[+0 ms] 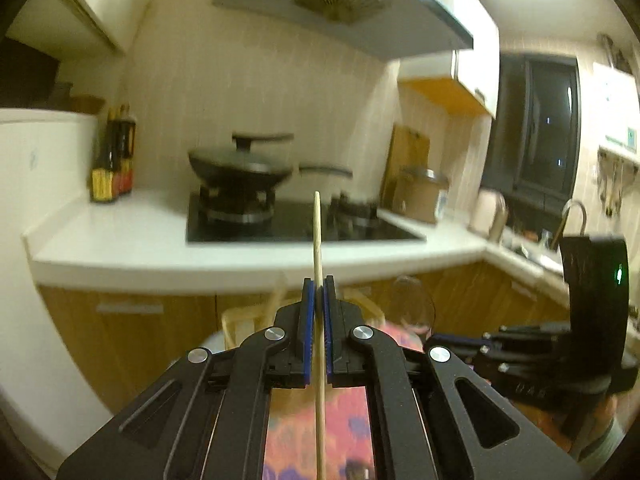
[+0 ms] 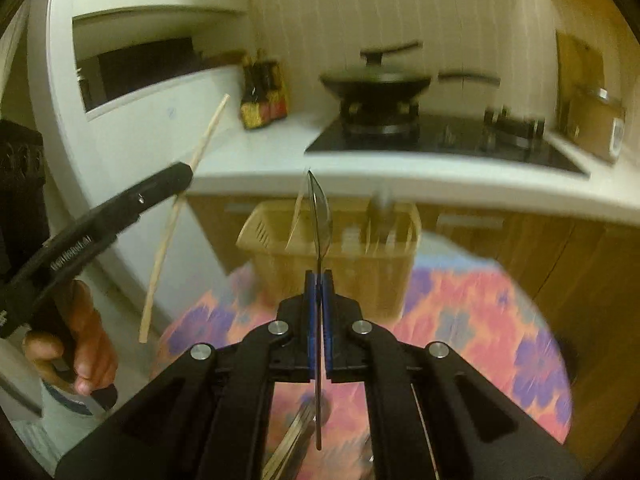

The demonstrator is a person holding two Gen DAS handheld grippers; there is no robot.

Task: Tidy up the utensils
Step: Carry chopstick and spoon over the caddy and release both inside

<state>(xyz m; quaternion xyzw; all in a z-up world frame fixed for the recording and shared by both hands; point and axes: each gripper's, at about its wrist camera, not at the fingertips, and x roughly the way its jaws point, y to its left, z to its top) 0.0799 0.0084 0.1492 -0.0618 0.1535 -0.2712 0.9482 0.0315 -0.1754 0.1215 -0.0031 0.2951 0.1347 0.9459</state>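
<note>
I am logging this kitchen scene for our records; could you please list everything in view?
chopstick: one, pale wood, clamped in left gripper
spoon: one, clear plastic, clamped in right gripper
basket: one, beige, on table, holding utensils
tablecloth: one, pink and purple floral, under basket
wok: one, black, lidded, on stove
stove: one, black, in white counter
sauce bottles: a few, dark, counter's left
pot: one, tan, right of stove
hand: one, holding left gripper
</note>
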